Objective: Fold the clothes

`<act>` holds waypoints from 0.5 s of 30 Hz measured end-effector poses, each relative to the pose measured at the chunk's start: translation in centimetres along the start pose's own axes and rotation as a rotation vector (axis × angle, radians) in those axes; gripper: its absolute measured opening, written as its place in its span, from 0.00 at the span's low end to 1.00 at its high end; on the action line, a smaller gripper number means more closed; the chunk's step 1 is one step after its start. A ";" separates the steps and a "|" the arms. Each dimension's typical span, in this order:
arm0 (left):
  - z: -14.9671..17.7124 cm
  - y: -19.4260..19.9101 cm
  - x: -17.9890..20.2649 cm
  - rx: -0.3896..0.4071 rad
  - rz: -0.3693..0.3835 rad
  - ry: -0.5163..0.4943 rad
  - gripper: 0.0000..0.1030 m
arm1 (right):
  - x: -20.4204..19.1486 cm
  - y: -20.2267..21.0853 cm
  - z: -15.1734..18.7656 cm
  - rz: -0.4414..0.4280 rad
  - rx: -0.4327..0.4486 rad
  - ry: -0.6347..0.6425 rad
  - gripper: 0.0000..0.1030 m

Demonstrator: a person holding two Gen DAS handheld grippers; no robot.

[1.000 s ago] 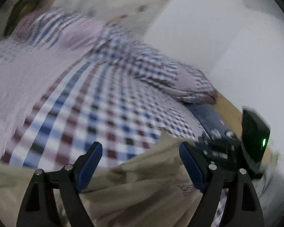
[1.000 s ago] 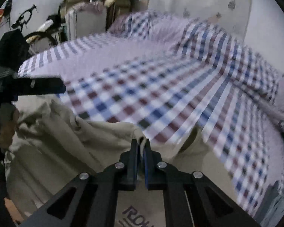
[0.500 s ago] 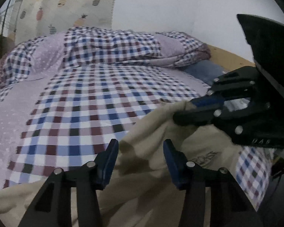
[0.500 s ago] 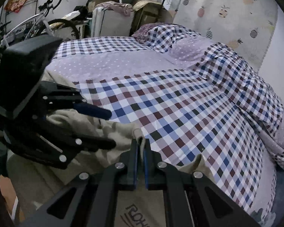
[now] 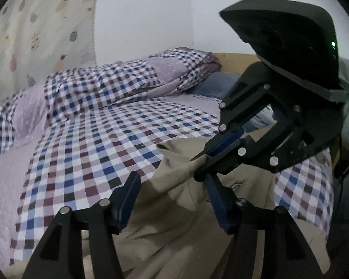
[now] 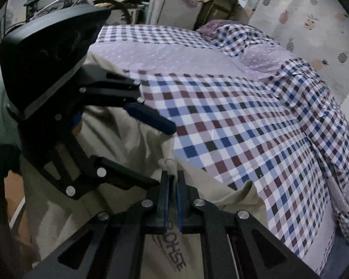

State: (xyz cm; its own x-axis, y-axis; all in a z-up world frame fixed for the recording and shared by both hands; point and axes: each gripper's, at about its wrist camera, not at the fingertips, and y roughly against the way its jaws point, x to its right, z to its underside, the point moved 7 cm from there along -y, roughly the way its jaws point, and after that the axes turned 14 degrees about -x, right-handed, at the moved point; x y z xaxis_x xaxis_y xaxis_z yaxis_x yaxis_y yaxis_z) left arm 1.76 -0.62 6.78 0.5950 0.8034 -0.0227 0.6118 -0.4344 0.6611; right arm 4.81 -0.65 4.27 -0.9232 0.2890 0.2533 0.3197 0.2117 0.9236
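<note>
The right gripper (image 6: 172,181) fingers are clamped on the beige garment (image 6: 118,144), while the left gripper (image 5: 172,193) fingers are opening around its cloth.

Beige garment (image 6: 118,144) cut off at the lower edge, partly hidden behind the left gripper (image 6: 160,151). Printed lettering (image 6: 174,251) partly covered, unreadable.

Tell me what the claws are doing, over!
Right claw shut on beige garment. Left claw opening, cloth between, not pinched. Nothing blocking on checked bed.

Black gripper (image 5: 172,200) frames, blue pads, silver screws.
</note>
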 end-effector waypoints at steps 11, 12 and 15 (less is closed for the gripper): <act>1.0 -1.5 2.0 -0.061 -0.015 -0.102 0.25 | -0.9 -0.1 2.0 0.021 -0.055 0.101 0.04; 1.1 -1.5 2.0 -0.063 -0.017 -0.106 0.18 | -1.1 -0.1 2.2 0.027 -0.058 0.110 0.04; 1.0 -1.7 1.5 -0.070 -0.067 -0.095 0.06 | -1.0 -0.1 2.5 0.038 -0.052 0.102 0.04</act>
State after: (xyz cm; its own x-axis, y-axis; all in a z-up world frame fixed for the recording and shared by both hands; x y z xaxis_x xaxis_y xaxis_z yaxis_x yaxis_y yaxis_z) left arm 2.18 0.94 4.85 0.6026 0.7861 -0.1376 0.6160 -0.3485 0.7065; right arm 6.27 1.36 3.16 -0.9282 0.1994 0.3141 0.3461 0.1526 0.9257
